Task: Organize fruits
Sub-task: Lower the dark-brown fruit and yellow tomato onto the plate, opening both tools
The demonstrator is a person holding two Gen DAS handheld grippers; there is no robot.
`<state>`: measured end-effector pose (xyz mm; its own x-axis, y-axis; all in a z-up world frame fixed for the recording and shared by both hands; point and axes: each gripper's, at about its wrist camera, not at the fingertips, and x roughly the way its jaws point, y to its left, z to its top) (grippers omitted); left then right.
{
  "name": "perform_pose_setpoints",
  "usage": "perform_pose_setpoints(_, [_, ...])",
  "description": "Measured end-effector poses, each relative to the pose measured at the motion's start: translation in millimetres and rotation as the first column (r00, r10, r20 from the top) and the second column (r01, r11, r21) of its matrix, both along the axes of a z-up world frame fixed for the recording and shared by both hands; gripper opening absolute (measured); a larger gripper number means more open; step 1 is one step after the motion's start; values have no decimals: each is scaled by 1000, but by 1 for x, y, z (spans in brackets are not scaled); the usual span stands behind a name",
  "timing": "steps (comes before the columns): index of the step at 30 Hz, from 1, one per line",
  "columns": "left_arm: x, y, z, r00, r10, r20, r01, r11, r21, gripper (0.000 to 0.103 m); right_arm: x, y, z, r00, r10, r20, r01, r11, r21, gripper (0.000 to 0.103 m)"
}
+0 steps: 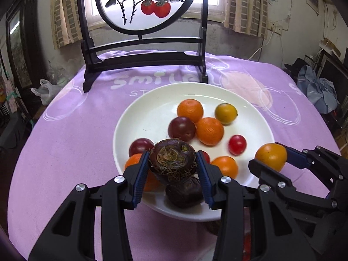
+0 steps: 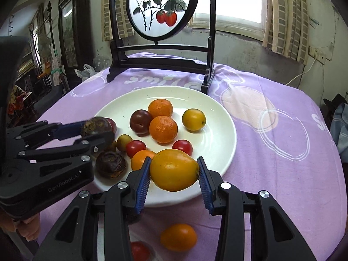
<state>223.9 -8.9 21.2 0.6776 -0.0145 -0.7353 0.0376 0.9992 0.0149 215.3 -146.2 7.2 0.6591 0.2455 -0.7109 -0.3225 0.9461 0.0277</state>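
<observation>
Left tool (image 1: 173, 163): clamped on a dark, rough-skinned water chestnut (image 1: 173, 161), held above the near rim of the white plate (image 1: 139, 108). Right tool (image 2: 174, 170): clamped on a yellow-orange lemon-shaped fruit (image 2: 174, 169), held over the plate's near edge. Both loads appear clear of the plate.

Plate contents: two oranges (image 2: 163, 128), two dark plums (image 2: 141, 121), cherry tomatoes (image 2: 182, 146), a small yellow fruit (image 2: 193, 119) and a second water chestnut (image 2: 111, 164). One orange fruit (image 2: 178, 237) and a red tomato (image 2: 139, 250) lie on the cloth on the near side of the plate, not yet collected.

Risks noted:
- Both held items are rounded and gripped across narrow pads; a slip would drop them onto the crowded plate and scatter loose fruit.
- The near half of the plate is congested. A release there is likely to send round fruit rolling over the shallow rim.
- The two tools work close together; contact between them is possible on descent.
- Cherry tomatoes are soft and would bruise under a falling load.

Surface: the bench carries a purple printed cloth (image 1: 65, 130), soft and slightly wrinkled. A dark wooden stand with a round persimmon painting (image 1: 143, 4) sits beyond the plate.

Room: curtained window behind, worn walls, trailing cables, clutter at both sides.
</observation>
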Motion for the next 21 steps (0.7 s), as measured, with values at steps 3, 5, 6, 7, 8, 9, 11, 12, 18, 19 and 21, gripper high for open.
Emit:
perform_pose_setpoints(3, [6,3,1,1000,5,1,-5,1000,-18,42,5,1,-2,1000,-2,-3,2,1000,5,42])
perform_pose_setpoints(5, [11,3,0,1000,9,-7,-9,1000,-28,42,8,0,-3,1000,-8,-6,8,1000,9,42])
perform_pose_setpoints(6, [13,1,0,1000,10,-8,-11,1000,-25,42,9,0,-4,1000,-11,-7,11,1000,9,42])
perform_pose_setpoints(7, [14,0,0,1000,9,-10,-9,1000,-21,42,10,0,-4,1000,-15,-6,15,1000,6,42])
perform_pose_setpoints(8, [17,-1,-1,1000,7,-12,-7,1000,-19,42,12,0,-4,1000,-18,-4,18,1000,3,42])
perform_pose_setpoints(9, [18,-3,-2,1000,6,-14,-6,1000,-18,42,14,0,-5,1000,-21,-4,21,1000,2,42])
perform_pose_setpoints(11, [22,-5,-3,1000,10,-15,-10,1000,-19,43,17,0,-5,1000,-30,-3,30,1000,1,43])
perform_pose_setpoints(12, [24,-6,-4,1000,18,-15,-19,1000,-24,44,18,0,-5,1000,-31,-5,31,1000,2,43])
perform_pose_setpoints(18, [19,-6,7,998,48,44,-47,998,-30,80,12,-3,1,1000,-17,11,17,1000,19,58])
perform_pose_setpoints(19, [18,-6,9,998,43,47,-42,999,-24,80,10,-5,2,1000,-20,14,20,1000,19,58])
perform_pose_setpoints(21, [13,-5,11,998,42,48,-41,999,-32,80,7,-10,4,1000,-26,15,26,999,25,58])
